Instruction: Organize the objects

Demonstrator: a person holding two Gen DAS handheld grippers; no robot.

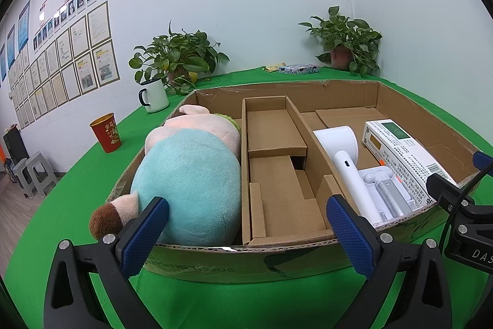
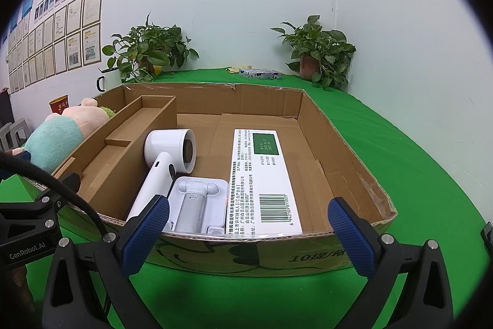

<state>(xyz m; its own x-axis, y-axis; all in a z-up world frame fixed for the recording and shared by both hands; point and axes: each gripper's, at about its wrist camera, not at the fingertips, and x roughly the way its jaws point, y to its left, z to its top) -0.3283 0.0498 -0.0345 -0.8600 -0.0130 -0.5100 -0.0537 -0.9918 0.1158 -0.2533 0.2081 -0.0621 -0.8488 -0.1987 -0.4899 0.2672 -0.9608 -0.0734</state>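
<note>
both grippers are hovering just outside the near wall of the cardboard box [image 1: 277, 258], which is sitting on the green tabletop [image 1: 77, 174]. the left gripper [image 1: 246, 233] is holding its jaws spread wide and gripping nothing; the right gripper [image 2: 251, 233] is doing the same.

the box is already carrying most of the things. the plush toy [image 1: 188, 174] is lying in the left compartment, one foot poking over the near rim right beside the left jaw. the narrow middle compartment [image 1: 277, 162] is holding only cardboard inserts. in the right compartment the white hair dryer [image 2: 166, 162] is lying with its handle toward the near wall, the white stand [image 2: 197, 199] just right of it, and the long medicine carton [image 2: 262, 184] touching the stand's right edge.

a white mug [image 1: 154, 94] and a red cup [image 1: 106, 131] are standing outside, to the left on the tabletop, so sorting looks unfinished.

likely trouble from here: a left jaw moving forward is liable to snag that plush foot and drag the toy out, and a low reach toward the cups risks knocking the box wall or tipping the light red cup.
</note>
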